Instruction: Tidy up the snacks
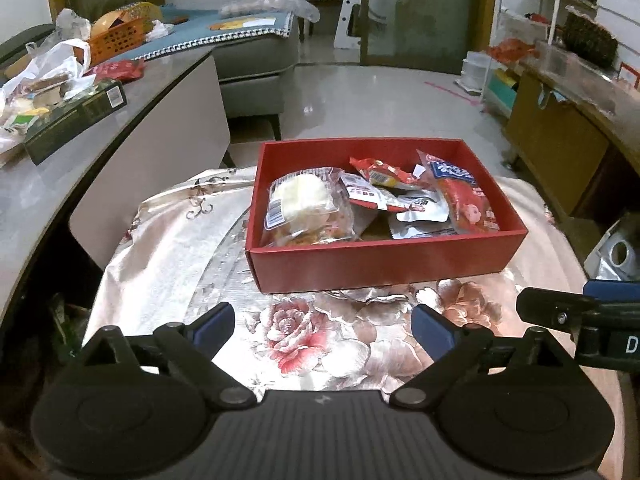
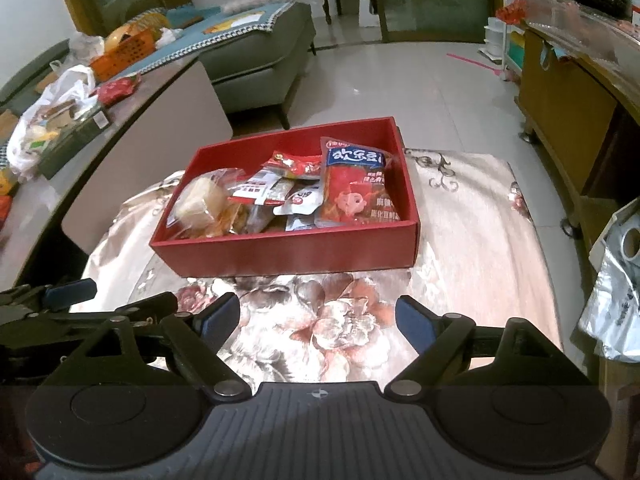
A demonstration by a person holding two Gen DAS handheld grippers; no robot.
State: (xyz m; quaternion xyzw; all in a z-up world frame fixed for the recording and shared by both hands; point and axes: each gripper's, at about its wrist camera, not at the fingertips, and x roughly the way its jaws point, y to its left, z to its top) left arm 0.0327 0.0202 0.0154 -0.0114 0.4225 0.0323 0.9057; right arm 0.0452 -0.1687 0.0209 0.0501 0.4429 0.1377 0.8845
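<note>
The red box [image 1: 384, 256] sits on a floral cloth [image 1: 312, 332] over a low stand, and it holds all the snacks in sight on this surface. At its left end lies a clear-wrapped pale cake [image 1: 302, 202]. A big red pouch [image 1: 466, 200] leans against the right wall, with small silver and red packets [image 1: 394, 200] between them. The left tool [image 1: 322, 326] hangs over the cloth short of the box, jaws spread wide and holding nothing. The right tool [image 2: 318, 318] is likewise wide and bare (its finger edges into the left wrist view). To the left a grey counter [image 1: 52, 184] carries a dark green carton [image 1: 74, 118] and a white plastic bag [image 1: 48, 68].
</note>
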